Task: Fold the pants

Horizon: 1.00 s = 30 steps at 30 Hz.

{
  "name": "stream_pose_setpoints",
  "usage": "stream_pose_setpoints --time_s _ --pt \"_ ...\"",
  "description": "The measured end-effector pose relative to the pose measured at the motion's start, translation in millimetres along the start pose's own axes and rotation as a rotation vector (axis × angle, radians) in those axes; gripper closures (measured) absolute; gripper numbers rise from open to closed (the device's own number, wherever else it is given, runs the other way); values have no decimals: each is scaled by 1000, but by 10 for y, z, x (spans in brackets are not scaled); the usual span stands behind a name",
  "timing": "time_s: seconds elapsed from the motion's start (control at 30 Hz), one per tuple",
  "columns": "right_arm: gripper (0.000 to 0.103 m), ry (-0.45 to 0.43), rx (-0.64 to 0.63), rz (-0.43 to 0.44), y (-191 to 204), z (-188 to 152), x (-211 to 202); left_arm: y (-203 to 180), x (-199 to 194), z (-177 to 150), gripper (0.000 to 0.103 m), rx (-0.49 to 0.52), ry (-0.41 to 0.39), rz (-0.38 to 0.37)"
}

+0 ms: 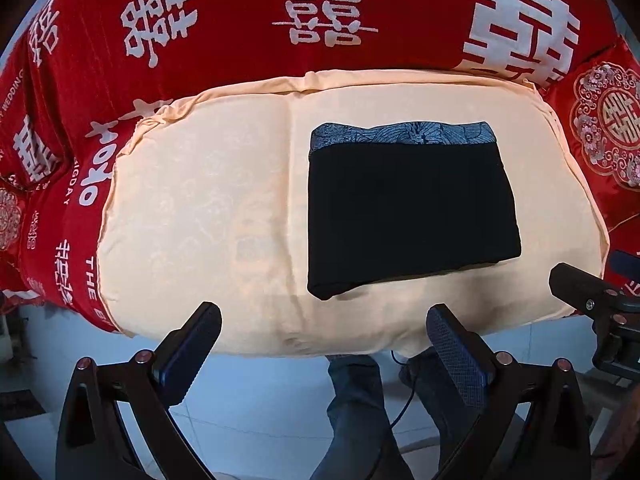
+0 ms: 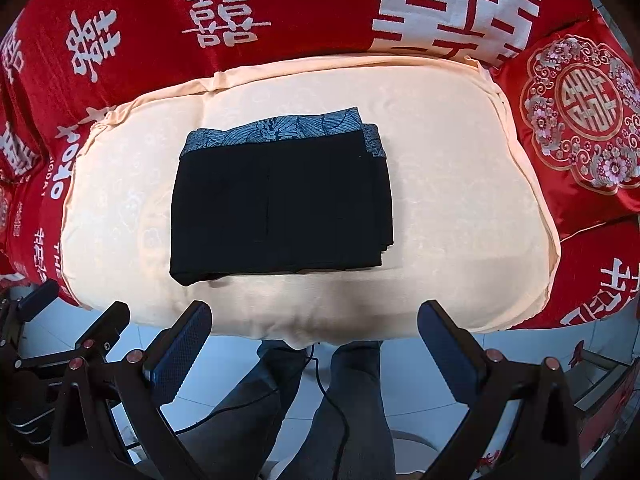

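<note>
Evidently finished, the pants (image 2: 280,208) are lying as a compact bundle on the peach cushion (image 2: 460,208). Both the left gripper (image 1: 324,344) and right gripper (image 2: 316,340) are hanging spread and empty, clear of its near edge, likely to avoid disturbing the folds.

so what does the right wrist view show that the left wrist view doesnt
Only the right wrist view shows the stacked layer edges on the folded pants' right side, and the whole red embroidered cushion. Only the left wrist view shows the right tongs from the side. Both show the pants lying folded on the peach pad, patterned waistband away from the open, empty tongs.
</note>
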State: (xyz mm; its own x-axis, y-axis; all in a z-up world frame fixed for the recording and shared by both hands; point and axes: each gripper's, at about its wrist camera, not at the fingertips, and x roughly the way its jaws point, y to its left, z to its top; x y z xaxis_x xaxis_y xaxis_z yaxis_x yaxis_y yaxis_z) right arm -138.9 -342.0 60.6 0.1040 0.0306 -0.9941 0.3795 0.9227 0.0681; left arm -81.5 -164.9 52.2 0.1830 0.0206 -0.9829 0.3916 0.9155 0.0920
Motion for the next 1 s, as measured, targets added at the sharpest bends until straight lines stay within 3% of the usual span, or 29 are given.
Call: stream_pose_setpoints --time_s 0.47,0.83,1.0 --pt "0 1 -19 -11 48 -7 -1 -25 6 -5 0 14 -6 18" --pt "0 2 -18 -12 64 -12 2 6 37 -17 0 8 9 -6" --pt "0 2 -15 -11 67 -11 2 -49 -26 -27 0 33 -22 -29"
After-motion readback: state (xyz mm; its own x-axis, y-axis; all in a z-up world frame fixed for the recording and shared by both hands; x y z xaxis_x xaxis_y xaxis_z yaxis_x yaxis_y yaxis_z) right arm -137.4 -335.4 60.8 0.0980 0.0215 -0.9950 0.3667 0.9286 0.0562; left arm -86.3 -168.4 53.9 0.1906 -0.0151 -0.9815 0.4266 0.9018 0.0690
